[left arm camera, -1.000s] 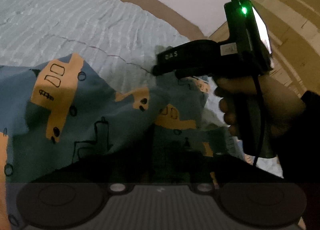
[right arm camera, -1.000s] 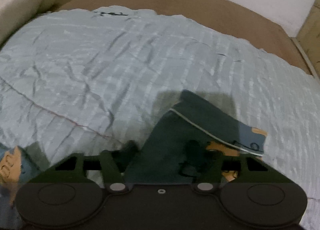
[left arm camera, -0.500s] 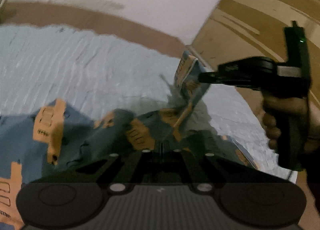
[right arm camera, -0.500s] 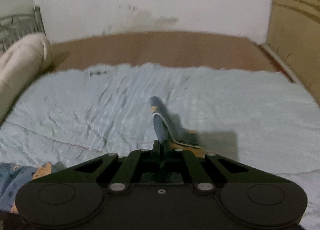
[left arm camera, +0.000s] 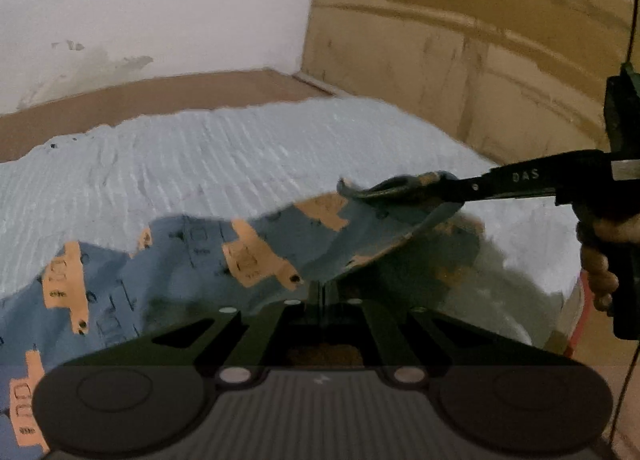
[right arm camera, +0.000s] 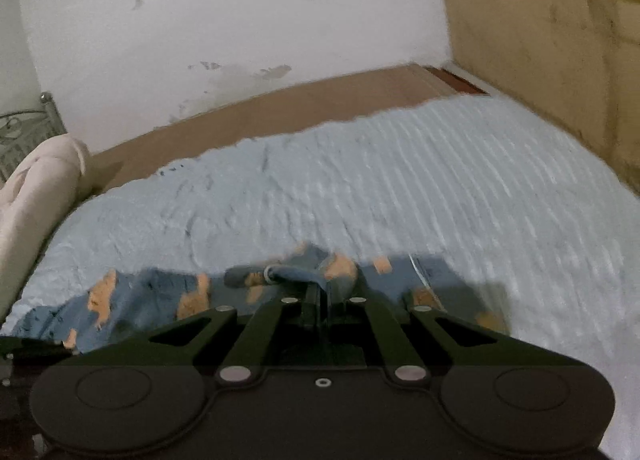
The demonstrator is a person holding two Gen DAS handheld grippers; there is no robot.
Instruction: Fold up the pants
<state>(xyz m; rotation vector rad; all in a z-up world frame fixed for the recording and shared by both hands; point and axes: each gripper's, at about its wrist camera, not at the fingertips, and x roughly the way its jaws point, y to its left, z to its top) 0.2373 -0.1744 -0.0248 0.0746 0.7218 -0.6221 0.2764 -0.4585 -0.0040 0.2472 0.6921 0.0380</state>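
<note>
The pants [left arm camera: 192,260] are blue with orange truck prints and lie on a light blue bedsheet [left arm camera: 200,164]. My left gripper [left arm camera: 320,288] is shut on an edge of the pants and holds it above the bed. In the left wrist view my right gripper [left arm camera: 440,190] comes in from the right, shut on another raised edge of the pants. In the right wrist view my right gripper [right arm camera: 318,292] pinches a fold of the pants [right arm camera: 160,296], with the rest spread to the left on the sheet [right arm camera: 400,188].
A brown bed frame [right arm camera: 280,104] runs along the white wall. A cream pillow roll [right arm camera: 36,196] lies at the left. A wooden wardrobe [left arm camera: 480,40] stands close on the right. The sheet's edge drops off at the right.
Both grippers closed on the pants' edge and lifted it off the bed. They have moved apart and pulled the fabric up, and the cameras tilted up toward the wall.
</note>
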